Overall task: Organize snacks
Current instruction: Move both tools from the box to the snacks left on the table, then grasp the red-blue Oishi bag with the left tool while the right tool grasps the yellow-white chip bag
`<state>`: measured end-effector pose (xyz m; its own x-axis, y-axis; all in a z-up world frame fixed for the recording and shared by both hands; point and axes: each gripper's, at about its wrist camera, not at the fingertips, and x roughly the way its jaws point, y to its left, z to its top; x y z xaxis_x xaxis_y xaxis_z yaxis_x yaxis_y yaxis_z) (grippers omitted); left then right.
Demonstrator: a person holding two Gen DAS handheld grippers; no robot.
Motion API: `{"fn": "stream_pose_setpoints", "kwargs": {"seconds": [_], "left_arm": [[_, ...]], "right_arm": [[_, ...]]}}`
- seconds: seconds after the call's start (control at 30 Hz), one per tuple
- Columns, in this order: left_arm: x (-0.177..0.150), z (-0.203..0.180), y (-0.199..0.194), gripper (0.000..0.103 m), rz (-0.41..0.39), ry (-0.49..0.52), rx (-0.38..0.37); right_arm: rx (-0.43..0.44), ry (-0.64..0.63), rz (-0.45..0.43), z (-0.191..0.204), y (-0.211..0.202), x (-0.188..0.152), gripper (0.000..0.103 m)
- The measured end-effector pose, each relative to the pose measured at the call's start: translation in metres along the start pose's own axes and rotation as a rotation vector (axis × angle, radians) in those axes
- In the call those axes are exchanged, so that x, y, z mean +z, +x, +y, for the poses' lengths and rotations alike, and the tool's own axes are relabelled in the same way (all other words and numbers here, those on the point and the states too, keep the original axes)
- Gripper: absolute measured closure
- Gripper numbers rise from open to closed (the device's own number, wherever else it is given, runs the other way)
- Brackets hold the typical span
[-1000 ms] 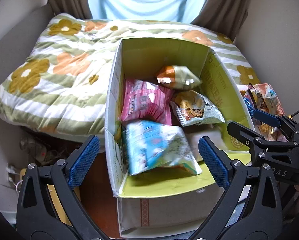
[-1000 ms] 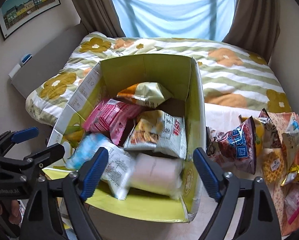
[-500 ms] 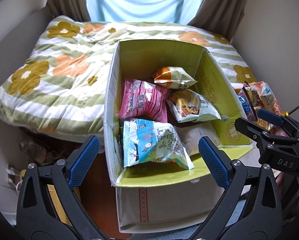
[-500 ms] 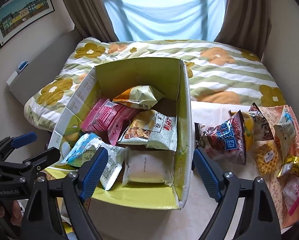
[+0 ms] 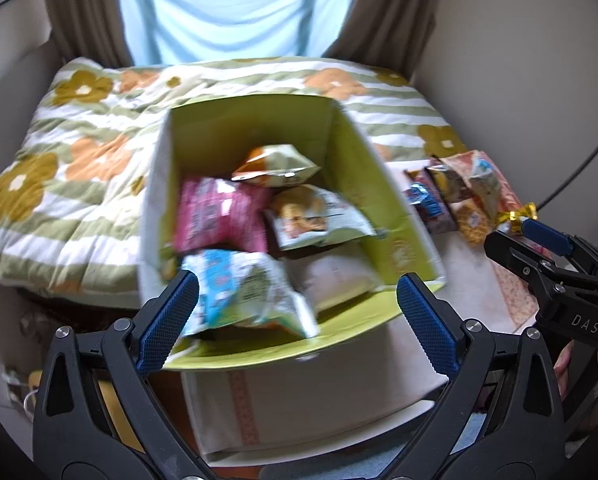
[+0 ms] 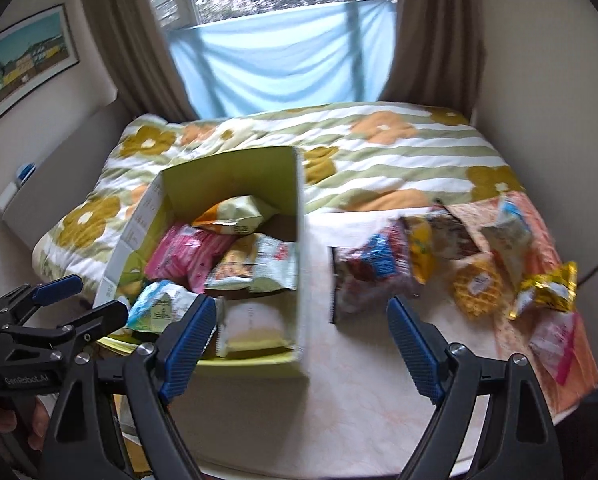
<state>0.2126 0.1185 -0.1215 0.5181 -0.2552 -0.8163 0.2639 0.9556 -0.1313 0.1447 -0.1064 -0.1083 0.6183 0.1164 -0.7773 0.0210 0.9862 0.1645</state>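
A bed with a flower-striped quilt [image 6: 399,152] fills the upper half of both views, below a curtained window. At frame centre in the left wrist view sits the yellow-green cardboard box [image 5: 375,184], holding several snack packets; the blue-and-white packet [image 5: 251,292] lies at its near end, between and just beyond the spread, empty jaws of the left gripper [image 5: 297,316]. The right gripper [image 6: 299,344] also gapes wide with nothing in it, the box's near right corner between its jaws. Loose snacks [image 6: 475,284] lie at right of frame, beside the box.
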Motion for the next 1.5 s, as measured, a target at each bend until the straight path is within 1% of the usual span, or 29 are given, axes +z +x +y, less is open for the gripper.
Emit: {"fn": "stream_pose_setpoints", "kwargs": {"seconds": [0.13, 0.27, 0.4, 0.53, 0.67, 0.73, 0.83, 0.93, 0.97, 1.03, 1.2, 1.3, 1.43, 1.47, 1.5], "left_arm": [[0.006, -0.031, 0.004, 0.004, -0.009, 0.029, -0.026], [0.015, -0.071, 0.012, 0.004, -0.009, 0.044, -0.035], [0.022, -0.113, 0.024, 0.004, -0.002, 0.049, -0.042], [0.029, -0.158, 0.043, 0.004, 0.014, 0.041, -0.023], [0.038, -0.191, 0.061, 0.004, 0.025, 0.014, 0.014], [0.043, -0.202, 0.071, 0.004, 0.036, -0.006, 0.034], [0.052, -0.212, 0.087, 0.004, 0.052, -0.051, 0.068], [0.060, -0.216, 0.109, 0.004, 0.074, -0.072, 0.119], [0.061, -0.217, 0.116, 0.004, 0.085, -0.073, 0.131], [0.063, -0.216, 0.131, 0.004, 0.110, -0.073, 0.152], [0.066, -0.215, 0.173, 0.004, 0.184, -0.061, 0.174], [0.067, -0.212, 0.196, 0.004, 0.223, -0.042, 0.183], [0.069, -0.205, 0.227, 0.004, 0.302, -0.031, 0.197], [0.069, -0.207, 0.230, 0.004, 0.304, -0.007, 0.218], [0.069, -0.210, 0.234, 0.004, 0.308, 0.015, 0.220]], "right_arm": [[-0.037, 0.042, -0.020, -0.034, -0.016, -0.005, 0.018], [-0.051, 0.065, -0.034, -0.071, -0.025, -0.004, 0.018], [-0.055, 0.064, -0.023, -0.114, -0.030, 0.002, 0.018], [-0.044, 0.041, -0.015, -0.154, -0.030, 0.014, 0.018], [-0.010, 0.001, -0.006, -0.188, -0.023, 0.034, 0.018], [0.014, -0.027, 0.003, -0.204, -0.014, 0.048, 0.018], [0.051, -0.070, 0.045, -0.221, 0.005, 0.069, 0.018], [0.114, -0.123, 0.073, -0.228, 0.029, 0.085, 0.017], [0.124, -0.131, 0.083, -0.230, 0.036, 0.088, 0.010], [0.165, -0.147, 0.106, -0.230, 0.058, 0.095, 0.001], [0.227, -0.211, 0.155, -0.223, 0.104, 0.104, 0.001], [0.239, -0.215, 0.234, -0.220, 0.134, 0.110, 0.001], [0.251, -0.228, 0.317, -0.216, 0.164, 0.114, 0.001], [0.252, -0.239, 0.338, -0.213, 0.171, 0.114, 0.001], [0.254, -0.251, 0.360, -0.211, 0.178, 0.115, 0.001]]}}
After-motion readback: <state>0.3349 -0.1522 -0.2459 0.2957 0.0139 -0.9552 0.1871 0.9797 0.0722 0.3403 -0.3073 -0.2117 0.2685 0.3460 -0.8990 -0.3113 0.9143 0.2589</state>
